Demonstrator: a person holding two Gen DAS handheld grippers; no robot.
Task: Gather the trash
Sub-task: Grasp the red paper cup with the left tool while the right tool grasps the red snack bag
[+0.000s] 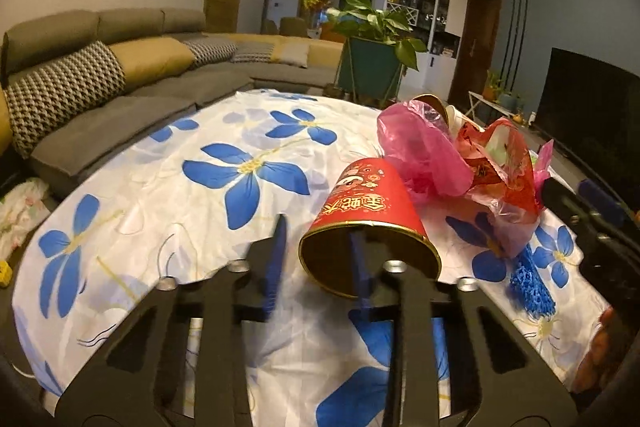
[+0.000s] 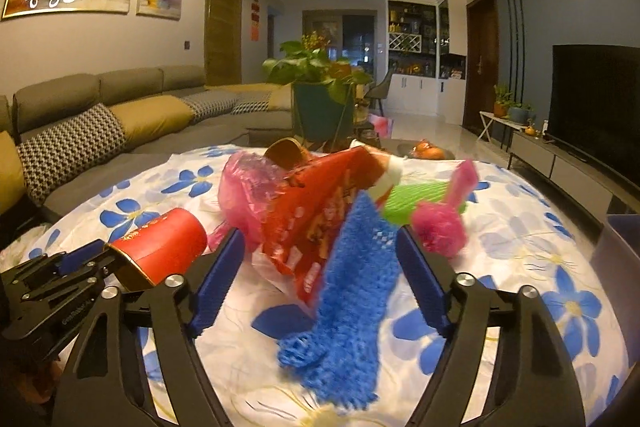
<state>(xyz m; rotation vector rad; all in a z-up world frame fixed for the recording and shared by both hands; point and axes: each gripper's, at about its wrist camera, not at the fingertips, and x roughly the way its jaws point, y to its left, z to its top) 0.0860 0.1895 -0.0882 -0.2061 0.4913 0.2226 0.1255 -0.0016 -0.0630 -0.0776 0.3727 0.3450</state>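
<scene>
A red paper cup (image 1: 370,215) lies on its side on the flowered tablecloth (image 1: 168,187), its mouth facing my left gripper (image 1: 318,259). The left gripper is open: its right finger reaches into the cup's mouth and its left finger stands outside the rim. The cup also shows in the right wrist view (image 2: 160,247), with the left gripper (image 2: 60,275) at it. My right gripper (image 2: 320,279) is open around a pile of trash: a blue foam net (image 2: 360,287), a red wrapper (image 2: 320,211) and a pink plastic bag (image 2: 248,187). A green foam net (image 2: 416,199) and a crumpled pink piece (image 2: 440,227) lie behind.
A grey sofa (image 1: 120,79) with cushions runs along the left. A potted plant in a teal stand (image 1: 372,67) is beyond the table's far edge. A television (image 2: 596,107) on a low cabinet is on the right. A brown cup (image 2: 284,151) lies behind the pile.
</scene>
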